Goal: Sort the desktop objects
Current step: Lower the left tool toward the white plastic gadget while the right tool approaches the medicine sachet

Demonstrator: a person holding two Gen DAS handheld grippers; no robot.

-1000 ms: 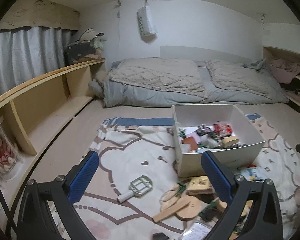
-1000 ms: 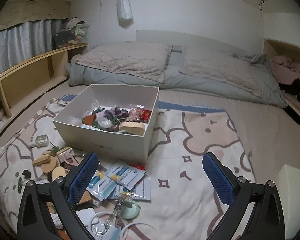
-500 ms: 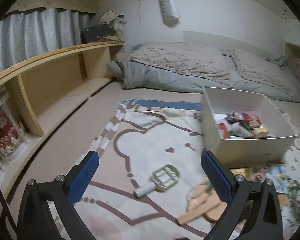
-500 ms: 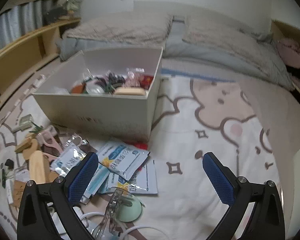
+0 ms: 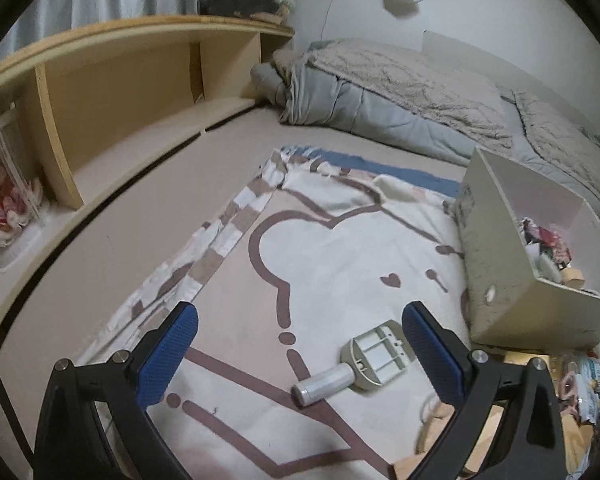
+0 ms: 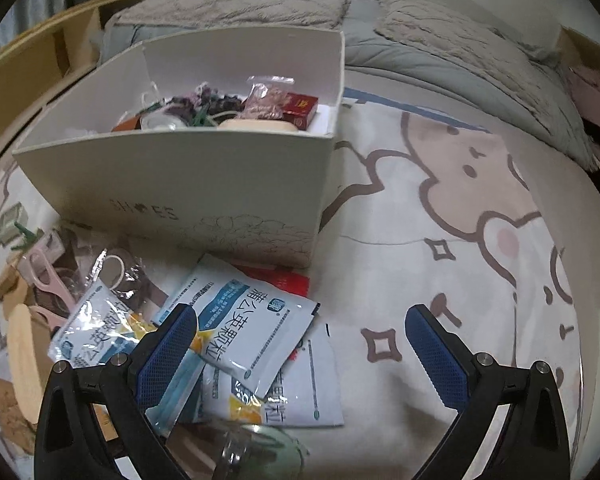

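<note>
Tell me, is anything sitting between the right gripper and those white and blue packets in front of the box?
Nothing visible does. The right gripper is open and empty, and the top packet lies exposed on the blanket, directly between its fingers. The white box stands just beyond the packets, its top open.

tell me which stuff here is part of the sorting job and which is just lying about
Part of the job:
white box, already partly filled
blue-and-white sachets
grey handled tool
pink scissors
left claw and right claw, both open and empty

Just lying about:
bedding
wooden shelf
cartoon blanket
</note>
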